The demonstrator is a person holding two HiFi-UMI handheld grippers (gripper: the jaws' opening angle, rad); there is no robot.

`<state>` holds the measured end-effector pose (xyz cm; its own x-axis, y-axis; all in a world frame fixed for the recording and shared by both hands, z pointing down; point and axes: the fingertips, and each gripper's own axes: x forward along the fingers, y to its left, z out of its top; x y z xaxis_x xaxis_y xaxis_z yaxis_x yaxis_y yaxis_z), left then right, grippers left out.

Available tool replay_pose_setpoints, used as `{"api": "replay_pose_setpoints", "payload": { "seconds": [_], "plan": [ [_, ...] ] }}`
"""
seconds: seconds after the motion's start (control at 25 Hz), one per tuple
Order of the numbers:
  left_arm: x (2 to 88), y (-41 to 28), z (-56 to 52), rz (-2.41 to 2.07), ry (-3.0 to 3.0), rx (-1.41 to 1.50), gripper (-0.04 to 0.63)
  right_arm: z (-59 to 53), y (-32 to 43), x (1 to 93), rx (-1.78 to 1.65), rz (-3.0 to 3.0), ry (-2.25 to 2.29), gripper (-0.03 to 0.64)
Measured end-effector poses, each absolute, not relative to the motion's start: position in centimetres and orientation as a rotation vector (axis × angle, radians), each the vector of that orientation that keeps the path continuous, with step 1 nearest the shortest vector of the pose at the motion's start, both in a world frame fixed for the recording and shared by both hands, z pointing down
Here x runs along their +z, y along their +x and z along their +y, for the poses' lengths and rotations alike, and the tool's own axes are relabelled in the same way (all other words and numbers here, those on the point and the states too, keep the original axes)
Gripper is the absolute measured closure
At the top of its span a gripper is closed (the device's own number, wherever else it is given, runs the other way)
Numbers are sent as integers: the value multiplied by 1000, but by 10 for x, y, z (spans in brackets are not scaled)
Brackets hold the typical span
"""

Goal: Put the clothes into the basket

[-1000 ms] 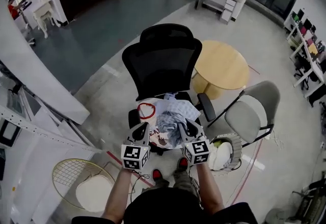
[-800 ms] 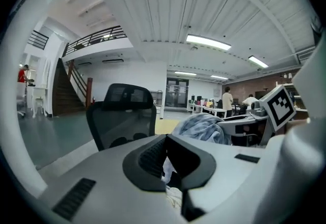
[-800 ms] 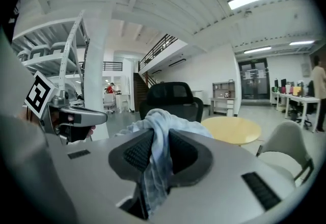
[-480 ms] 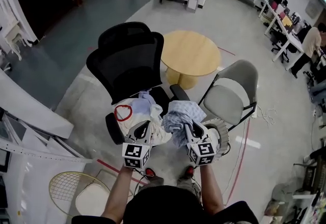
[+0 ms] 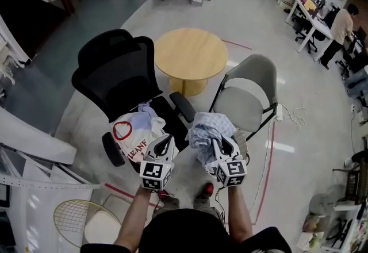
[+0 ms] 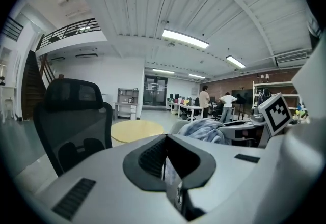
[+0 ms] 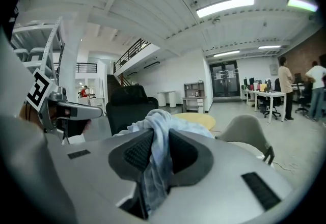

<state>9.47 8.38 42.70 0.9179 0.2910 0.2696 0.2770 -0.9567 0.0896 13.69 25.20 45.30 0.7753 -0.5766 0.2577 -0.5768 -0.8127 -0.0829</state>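
Head view: my right claw (image 5: pixel 221 144) is pinching the blue cloth (image 5: pixel 206 128) and holds it up in the air, clear of both chairs. I judge that is so nothing drags on the way to the basket. The cloth sits bunched in a heap ahead of my fingertips, on the side toward the grey chair (image 5: pixel 247 102), with no clear length from this angle. My left claw (image 5: pixel 165 144) hovers just beside the white clothes (image 5: pixel 131 131), which lie heaped at the front edge of the black chair's (image 5: pixel 115 73) seat. They are left there, I would say, for the next trip. I cannot pick out the basket for sure, as my right claw covers the floor by the grey chair.

Left gripper view: my left jaws are drawn close, leaving only a narrow slit. A thin pale strip shows in it that I cannot name. No garment hangs out in front.

Right gripper view: the jaws press on a fold of the blue cloth. Here its length runs up and down. It mounds above the tips and trails down through the slit, hanging limp, so it should drop freely once released.
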Motion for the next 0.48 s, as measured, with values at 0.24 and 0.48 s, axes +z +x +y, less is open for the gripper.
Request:
{"api": "replay_pose_setpoints", "payload": {
  "seconds": [0.24,0.48],
  "plan": [
    [446,110,140,510,3002,505,588,320,147,470,487,-862,2994,525],
    [478,131,200,586,2971,582,589,383,157,506,583,-785,3014,525]
  ]
}}
